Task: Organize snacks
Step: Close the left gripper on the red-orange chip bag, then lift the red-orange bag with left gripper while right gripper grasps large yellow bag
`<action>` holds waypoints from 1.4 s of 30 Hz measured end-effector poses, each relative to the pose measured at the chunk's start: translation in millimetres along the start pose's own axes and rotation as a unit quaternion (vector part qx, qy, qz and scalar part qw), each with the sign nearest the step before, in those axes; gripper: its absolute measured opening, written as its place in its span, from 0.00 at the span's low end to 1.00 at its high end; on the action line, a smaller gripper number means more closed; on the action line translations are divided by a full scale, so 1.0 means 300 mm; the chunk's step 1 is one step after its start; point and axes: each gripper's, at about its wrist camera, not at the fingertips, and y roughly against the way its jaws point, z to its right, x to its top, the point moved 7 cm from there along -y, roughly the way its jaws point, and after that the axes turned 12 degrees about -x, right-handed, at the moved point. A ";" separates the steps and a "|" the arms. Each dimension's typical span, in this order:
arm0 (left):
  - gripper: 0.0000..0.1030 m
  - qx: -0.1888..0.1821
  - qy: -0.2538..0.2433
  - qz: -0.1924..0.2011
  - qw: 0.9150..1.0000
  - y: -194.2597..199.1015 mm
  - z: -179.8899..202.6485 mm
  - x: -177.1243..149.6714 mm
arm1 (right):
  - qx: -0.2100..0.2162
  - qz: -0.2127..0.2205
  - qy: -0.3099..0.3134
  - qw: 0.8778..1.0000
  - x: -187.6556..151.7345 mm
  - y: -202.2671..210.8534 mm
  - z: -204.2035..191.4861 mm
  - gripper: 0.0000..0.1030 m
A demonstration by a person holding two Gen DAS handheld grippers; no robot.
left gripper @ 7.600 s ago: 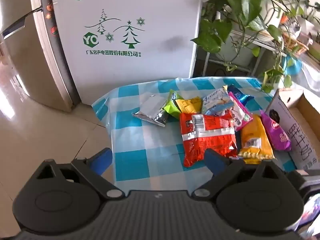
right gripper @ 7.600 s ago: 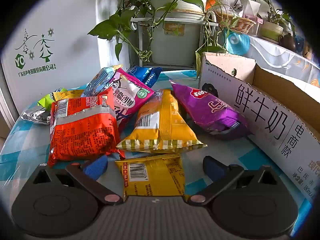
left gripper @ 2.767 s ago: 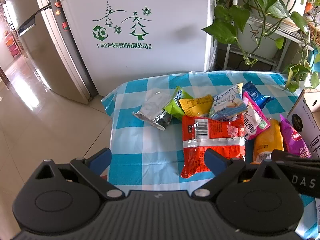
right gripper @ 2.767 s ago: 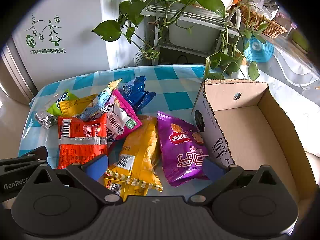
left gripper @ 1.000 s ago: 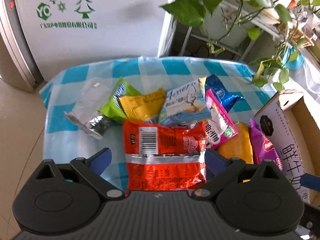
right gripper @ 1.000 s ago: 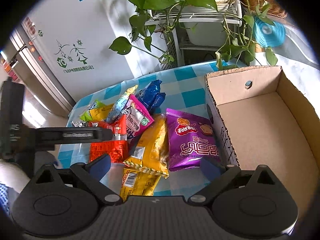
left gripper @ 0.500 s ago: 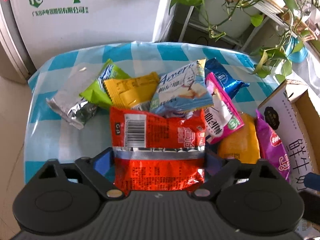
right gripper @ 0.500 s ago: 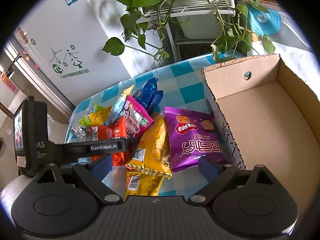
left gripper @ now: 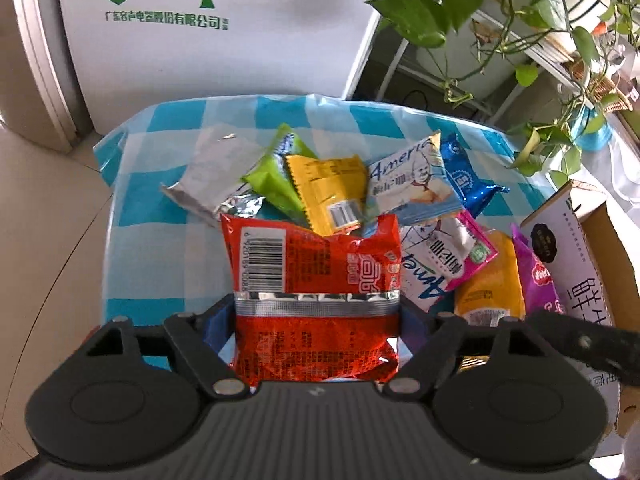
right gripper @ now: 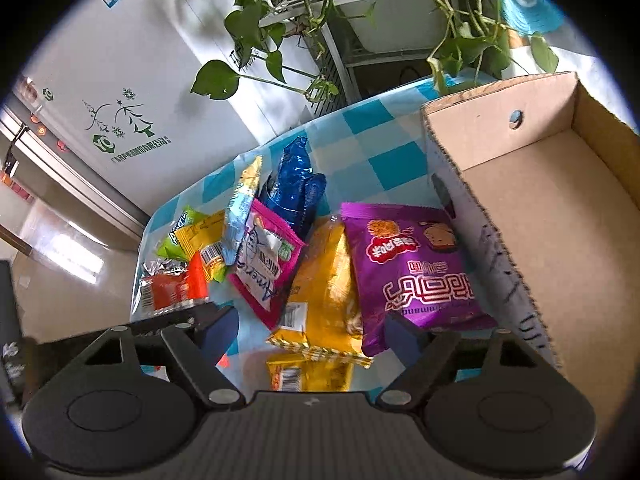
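L gripper (left gripper: 316,324) jaws clamp red snack bag (left gripper: 312,280) near table edge (left gripper: 110,216).

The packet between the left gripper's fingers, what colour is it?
Red packet with a silver band, clearest in the left wrist view.

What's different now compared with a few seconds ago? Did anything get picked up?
The left tool came in over the pile and closed its fingers on the red snack bag. The right tool rose, open and empty, above the purple bag. The other packets and the empty cardboard box stayed put.
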 end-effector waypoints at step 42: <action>0.79 -0.001 0.031 0.030 0.999 0.104 -0.056 -0.006 | -0.073 -0.022 0.073 0.994 -0.022 -0.187 -0.110 0.77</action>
